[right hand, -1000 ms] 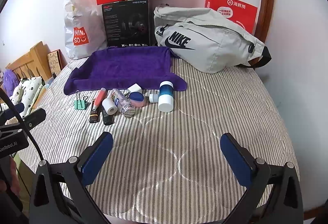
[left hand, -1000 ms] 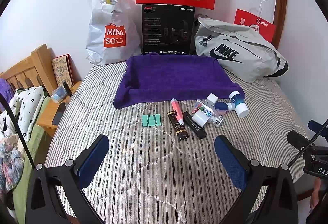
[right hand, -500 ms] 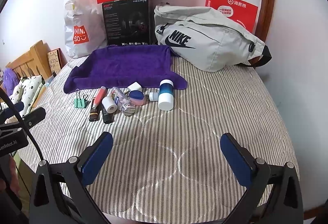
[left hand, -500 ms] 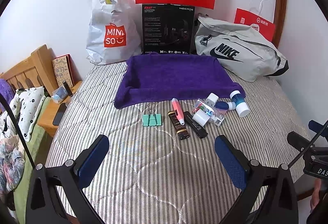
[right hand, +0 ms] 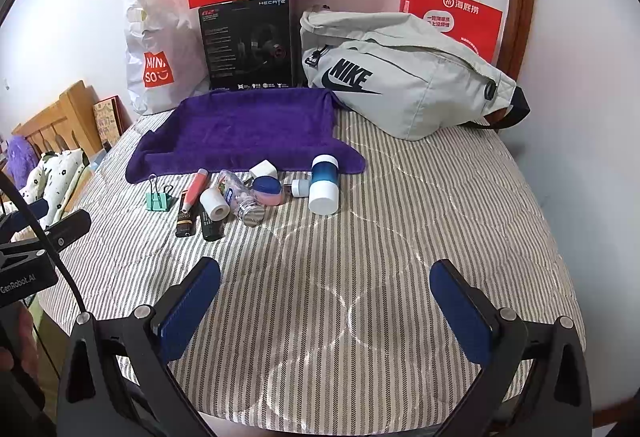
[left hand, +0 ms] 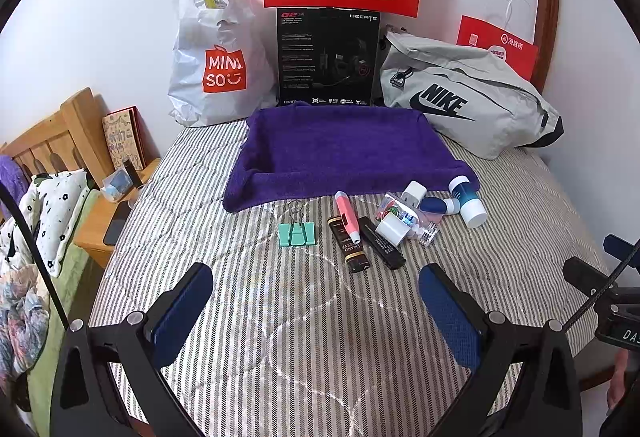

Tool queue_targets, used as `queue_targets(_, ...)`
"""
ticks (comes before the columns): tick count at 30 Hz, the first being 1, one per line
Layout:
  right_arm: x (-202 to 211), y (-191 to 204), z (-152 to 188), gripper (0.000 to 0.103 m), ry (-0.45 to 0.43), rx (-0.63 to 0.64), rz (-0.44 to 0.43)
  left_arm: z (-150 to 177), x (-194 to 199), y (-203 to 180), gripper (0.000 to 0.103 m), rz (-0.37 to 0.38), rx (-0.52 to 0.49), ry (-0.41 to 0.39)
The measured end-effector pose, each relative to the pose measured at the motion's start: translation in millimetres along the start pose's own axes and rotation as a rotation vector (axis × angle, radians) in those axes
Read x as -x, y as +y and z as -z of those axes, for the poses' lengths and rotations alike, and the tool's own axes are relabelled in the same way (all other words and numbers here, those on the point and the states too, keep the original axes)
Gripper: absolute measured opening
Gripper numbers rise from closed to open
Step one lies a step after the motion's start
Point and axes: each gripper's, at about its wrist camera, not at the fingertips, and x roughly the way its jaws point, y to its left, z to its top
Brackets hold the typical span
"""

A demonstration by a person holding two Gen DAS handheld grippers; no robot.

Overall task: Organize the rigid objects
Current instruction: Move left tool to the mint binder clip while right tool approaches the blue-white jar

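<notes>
— Blue rubber pads, both pairs spread wide and holding nothing: my left gripper and my right gripper hang over bare striped quilt, well short of the clutter.

— Where is the clutter from you?

— Straight ahead, in a row along the near edge of the purple towel. From the left gripper it runs from dead centre off to the right; from the right gripper it sits ahead and to the left.

— So which hand goes first?

— My guess: left for the green binder clip, which stands alone at the row's left end, wire handles pointing away from me toward the towel. The blue-and-white bottle at the other end suits the right hand better.

— How does that bottle lie?

— On its side, long axis running toward me, white cap nearest. The pink tube and the two dark sticks also lie roughly fore-and-aft, slightly slanted, so pads closing sideways should take them across their width.

— And the middle?

— A tangle: a white roll, a clear bottle, touching or overlapping.
</notes>
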Motion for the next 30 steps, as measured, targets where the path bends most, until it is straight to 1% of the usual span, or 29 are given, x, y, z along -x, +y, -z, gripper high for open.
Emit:
queue_targets(12, 1, -1, 0, 0.103, -0.002, -0.001, 0.000, 0, -1, 0, 0.103, -0.007, -0.004, 0.005)
queue_targets(19, -1, -2, -1, 0.103, 0.003, -0.002, 0.000, -2, -10, 2, 0.103, -0.010, 0.001, 0.018)
queue_targets(25, -13, -8, -5, 0.103, 0.023, -0.031, -0.035, -6, -29, 5, 0.103, -0.059, -0.004, 0.032)
queue_targets(28, -24, -12, -8, 0.103, 0.040, -0.033, -0.032, -7, -45, 10, 0.103, -0.055, 0.010, 0.052)
queue_targets(30, -33, -14, -10, 0.103, 0.048, -0.028, -0.011, -8, -59, 15, 0.103, -0.045, 0.024, 0.067)
